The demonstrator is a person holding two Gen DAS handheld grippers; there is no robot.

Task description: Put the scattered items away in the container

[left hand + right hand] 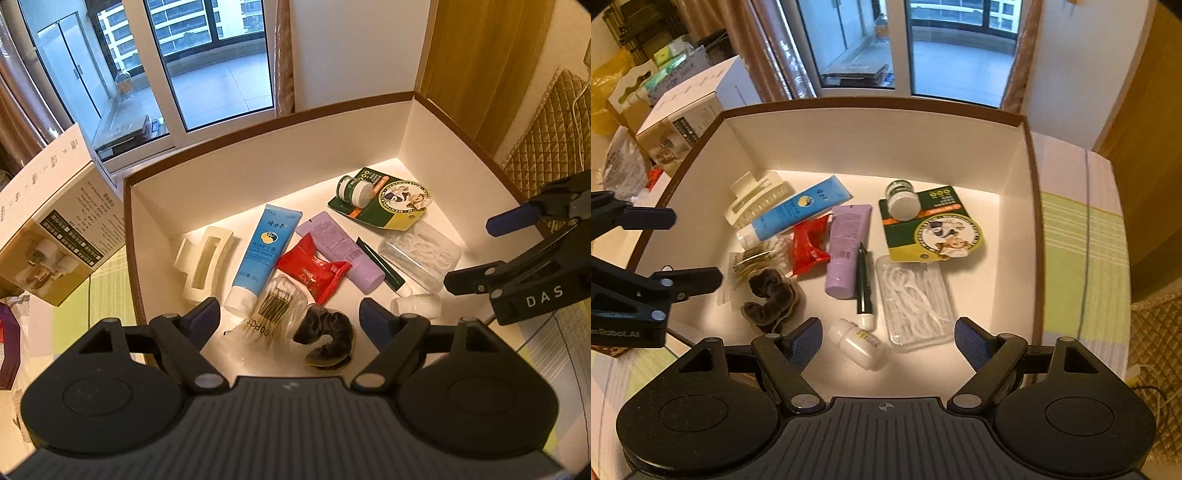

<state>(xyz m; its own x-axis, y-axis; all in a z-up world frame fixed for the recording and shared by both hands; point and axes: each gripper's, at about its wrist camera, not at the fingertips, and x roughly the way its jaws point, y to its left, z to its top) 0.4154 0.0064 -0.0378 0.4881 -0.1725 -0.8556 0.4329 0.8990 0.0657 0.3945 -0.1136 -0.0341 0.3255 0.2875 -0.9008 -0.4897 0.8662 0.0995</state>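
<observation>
A white box with a brown rim holds the items. Inside lie a white claw clip, a blue tube, a purple tube, a red packet, a bag of cotton swabs, a dark scrunchie, a small white bottle, a clear floss-pick case and a green card with a small jar. My left gripper hangs open above the scrunchie and swabs. My right gripper is open over the bottle, holding nothing.
A printed carton stands just left of the box. The box rests on a striped green and white sheet. A quilted cushion is at the right, and a glass balcony door lies beyond.
</observation>
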